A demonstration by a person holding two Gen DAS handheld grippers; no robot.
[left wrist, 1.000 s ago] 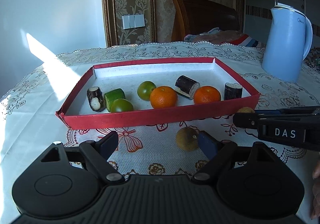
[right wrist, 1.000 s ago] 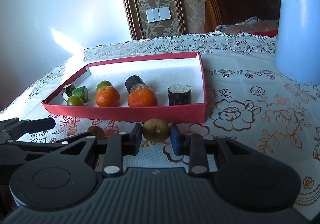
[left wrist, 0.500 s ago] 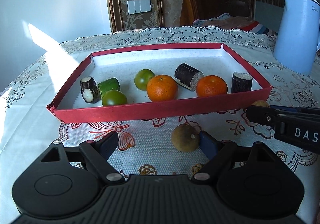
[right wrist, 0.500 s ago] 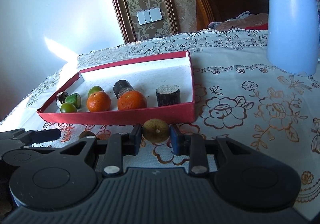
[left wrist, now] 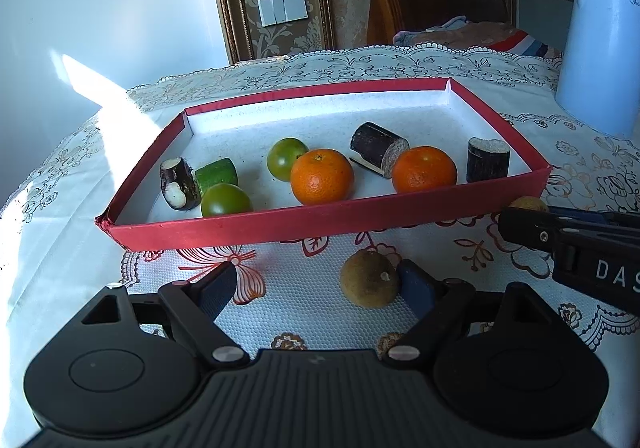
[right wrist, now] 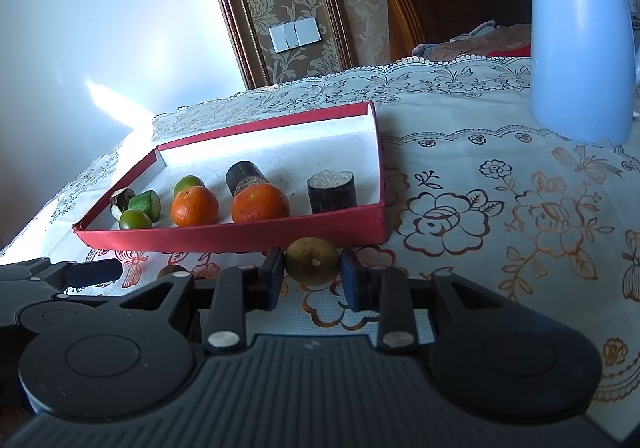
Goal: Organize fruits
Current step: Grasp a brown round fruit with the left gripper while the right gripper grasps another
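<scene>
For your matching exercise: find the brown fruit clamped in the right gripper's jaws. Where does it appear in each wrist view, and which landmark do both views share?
Left wrist view: the held brown fruit peeks out at the right edge, behind the right gripper, just past the red tray's near right corner.
Right wrist view: lower centre, between the jaws, in front of the tray's near wall.
Shared landmark: the red tray.

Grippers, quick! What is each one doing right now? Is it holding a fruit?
Left gripper: open, holding nothing; a brown fruit lies by its right finger.
Right gripper: shut on another brown fruit.
</scene>
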